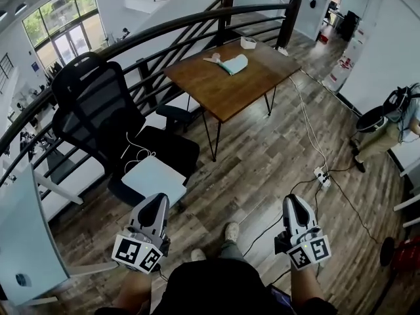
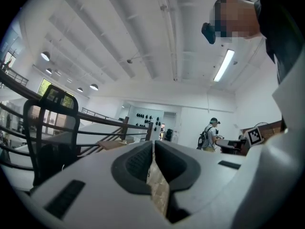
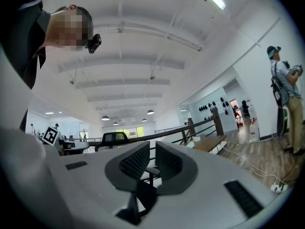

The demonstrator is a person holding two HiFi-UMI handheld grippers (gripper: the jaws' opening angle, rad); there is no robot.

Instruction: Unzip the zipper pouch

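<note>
The zipper pouch (image 1: 235, 64), pale blue-green, lies on the wooden table (image 1: 223, 90) far ahead of me in the head view. Both grippers hang low near my body, well short of the table. My left gripper (image 1: 157, 203) points forward over the floor, and in the left gripper view its jaws (image 2: 153, 149) meet with nothing between them. My right gripper (image 1: 294, 203) is held at the same height. In the right gripper view it (image 3: 152, 152) shows a narrow gap between the pads and holds nothing.
A black office chair (image 1: 98, 117) with a white pad (image 1: 155, 177) stands left of the table, by a curved railing (image 1: 197, 21). A power strip (image 1: 321, 176) and cables lie on the wood floor. A person (image 1: 394, 123) crouches at far right. A small white thing (image 1: 248, 42) sits on the table.
</note>
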